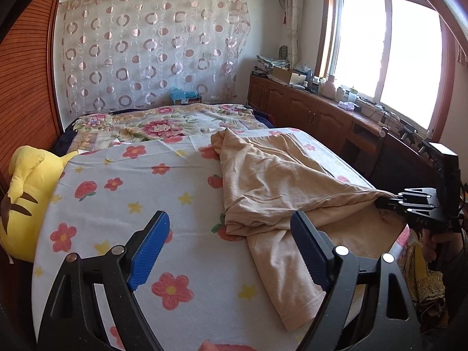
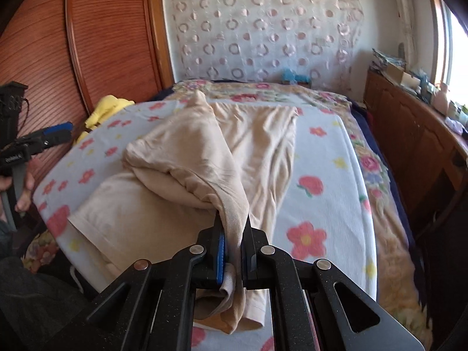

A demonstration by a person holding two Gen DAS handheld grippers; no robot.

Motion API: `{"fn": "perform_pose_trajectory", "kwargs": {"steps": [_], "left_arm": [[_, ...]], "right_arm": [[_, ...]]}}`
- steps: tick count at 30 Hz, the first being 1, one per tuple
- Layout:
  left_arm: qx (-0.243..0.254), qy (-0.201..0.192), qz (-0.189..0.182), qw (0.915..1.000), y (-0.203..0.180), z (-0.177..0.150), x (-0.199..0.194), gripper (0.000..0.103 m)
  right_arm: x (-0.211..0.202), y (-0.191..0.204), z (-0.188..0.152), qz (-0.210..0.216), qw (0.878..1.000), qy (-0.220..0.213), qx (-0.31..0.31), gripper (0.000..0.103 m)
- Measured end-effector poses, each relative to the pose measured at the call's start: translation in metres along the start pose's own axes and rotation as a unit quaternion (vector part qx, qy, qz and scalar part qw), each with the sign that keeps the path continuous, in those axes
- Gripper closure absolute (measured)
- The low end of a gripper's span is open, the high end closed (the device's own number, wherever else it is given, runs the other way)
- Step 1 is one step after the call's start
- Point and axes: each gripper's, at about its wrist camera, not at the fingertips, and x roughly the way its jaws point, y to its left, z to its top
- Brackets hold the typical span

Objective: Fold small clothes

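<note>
A beige T-shirt (image 1: pixel 272 181) lies partly folded over itself on a white flowered blanket (image 1: pixel 122 204) on the bed. My left gripper (image 1: pixel 231 242) is open and empty, hovering above the blanket just left of the shirt's near sleeve. My right gripper (image 2: pixel 233 228) is shut on the shirt's collar edge (image 2: pixel 234 204) and holds it lifted over the shirt body (image 2: pixel 263 146). The right gripper also shows in the left wrist view (image 1: pixel 386 199), pinching the cloth at the right. The left gripper shows at the left edge of the right wrist view (image 2: pixel 55 133).
A yellow plush toy (image 1: pixel 26 199) lies at the bed's left edge against a wooden wardrobe (image 1: pixel 23 87). A low wooden cabinet (image 1: pixel 321 117) with clutter runs under the window on the right. A floral quilt (image 1: pixel 163 122) covers the far bed.
</note>
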Motion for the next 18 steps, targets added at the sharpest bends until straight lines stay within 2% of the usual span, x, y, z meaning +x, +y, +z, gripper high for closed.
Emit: {"fn": "perform_pose_trajectory", "kwargs": {"steps": [1, 9, 12, 18], "left_arm": [[0.000, 0.002, 0.001, 1.0000, -0.001, -0.001, 0.001, 0.018], [0.000, 0.003, 0.008, 1.0000, 0.000, -0.004, 0.003, 0.018], [0.000, 0.004, 0.012, 0.9999, 0.000, -0.005, 0.003, 0.018], [-0.004, 0.000, 0.014, 0.9999, 0.004, -0.005, -0.001, 0.018]], "right_arm": [[0.001, -0.001, -0.002, -0.001, 1.000, 0.002, 0.004, 0.096], [-0.018, 0.005, 0.013, -0.006, 1.000, -0.024, 0.004, 0.062], [-0.021, 0.009, 0.023, -0.009, 0.999, -0.036, -0.011, 0.058], [-0.004, 0.030, 0.039, 0.005, 0.998, -0.044, -0.045, 0.057]]}}
